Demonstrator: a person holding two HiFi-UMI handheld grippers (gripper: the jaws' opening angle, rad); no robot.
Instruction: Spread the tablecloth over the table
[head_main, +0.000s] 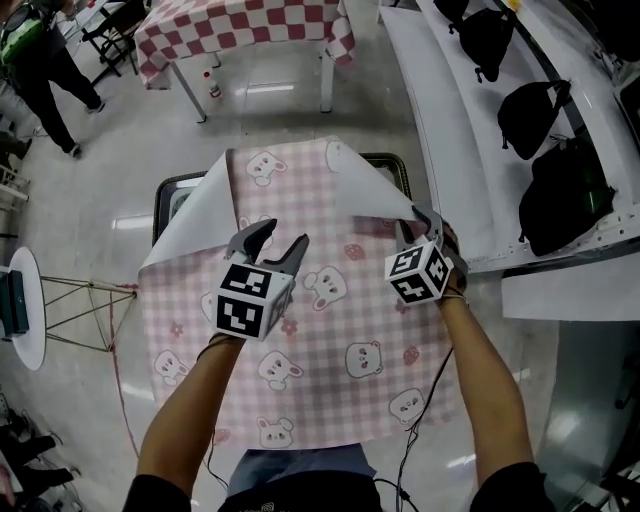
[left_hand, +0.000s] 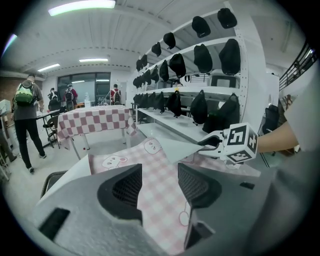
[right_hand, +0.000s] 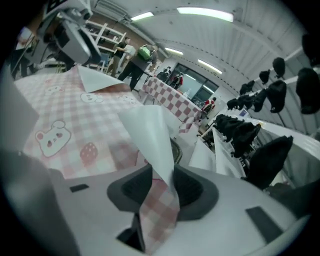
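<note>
A pink checked tablecloth printed with bears lies over a dark-rimmed table. Both far corners are folded back and show the white underside: one flap on the left, one on the right. My left gripper hovers open over the cloth's middle; between its jaws only the flat cloth shows below. My right gripper is at the right flap's tip. In the right gripper view the cloth edge runs between the jaws, and the gripper is shut on it.
A second table with a red-and-white checked cloth stands further off. White shelves with black bags run close along the right side. A person walks at the far left. A small round white table stands to the left.
</note>
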